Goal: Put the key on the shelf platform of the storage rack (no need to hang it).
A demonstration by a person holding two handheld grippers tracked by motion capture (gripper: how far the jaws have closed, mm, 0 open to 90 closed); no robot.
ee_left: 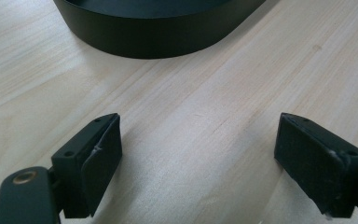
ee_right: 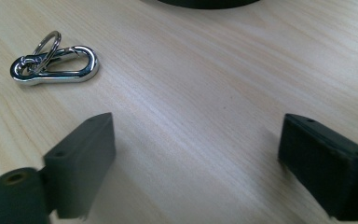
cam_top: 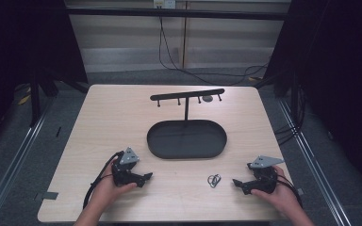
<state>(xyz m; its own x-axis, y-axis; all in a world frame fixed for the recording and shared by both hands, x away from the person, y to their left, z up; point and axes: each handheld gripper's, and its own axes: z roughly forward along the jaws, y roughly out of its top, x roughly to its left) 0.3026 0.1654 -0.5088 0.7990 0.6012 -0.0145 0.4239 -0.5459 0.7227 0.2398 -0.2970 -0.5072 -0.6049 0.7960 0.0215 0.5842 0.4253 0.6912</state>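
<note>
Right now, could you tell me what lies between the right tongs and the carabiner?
Bare wooden table lies between the right tongs and the carabiner, as the right gripper view shows.

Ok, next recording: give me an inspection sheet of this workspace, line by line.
Surface: light wood table, bare grain, no spills seen.
Job's things: black oval tray, nothing in it; black hook rack standing behind the tray; silver carabiner with key ring lying flat on the table.
Clutter: nothing seen.
Grippers: left gripper and right gripper both open, held low over the table, holding nothing.
Cables: gripper cable at left; black cables on the floor behind.
Surroundings: dark curtains, grey floor.
</note>
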